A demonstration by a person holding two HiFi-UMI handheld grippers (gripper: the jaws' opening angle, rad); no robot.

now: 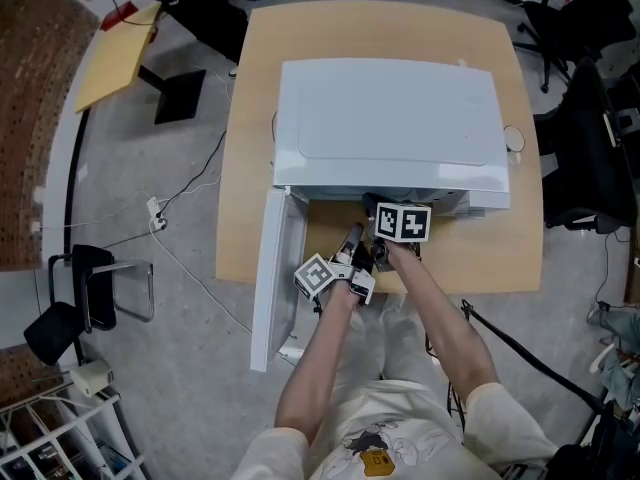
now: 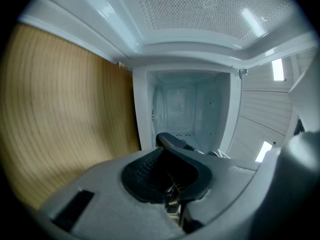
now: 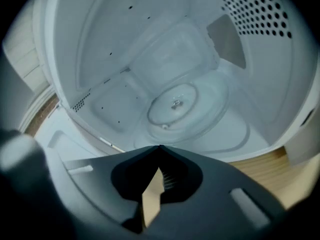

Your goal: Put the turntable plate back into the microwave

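Grey floor (image 1: 190,258), wooden table (image 1: 250,168) with white microwave (image 1: 390,118) on top, door (image 1: 272,278) swung open toward 7 o'clock. Both grippers at the cavity mouth, 6 o'clock side of the microwave. Left gripper (image 2: 167,140) pressed together, nothing between the pads, aimed into the cavity. Right gripper (image 3: 159,147) pressed together too, tips meeting, empty, tilted down. Turntable plate (image 3: 200,111) lying flat on the cavity floor, centred, at 12 o'clock from the right tips, apart from them.
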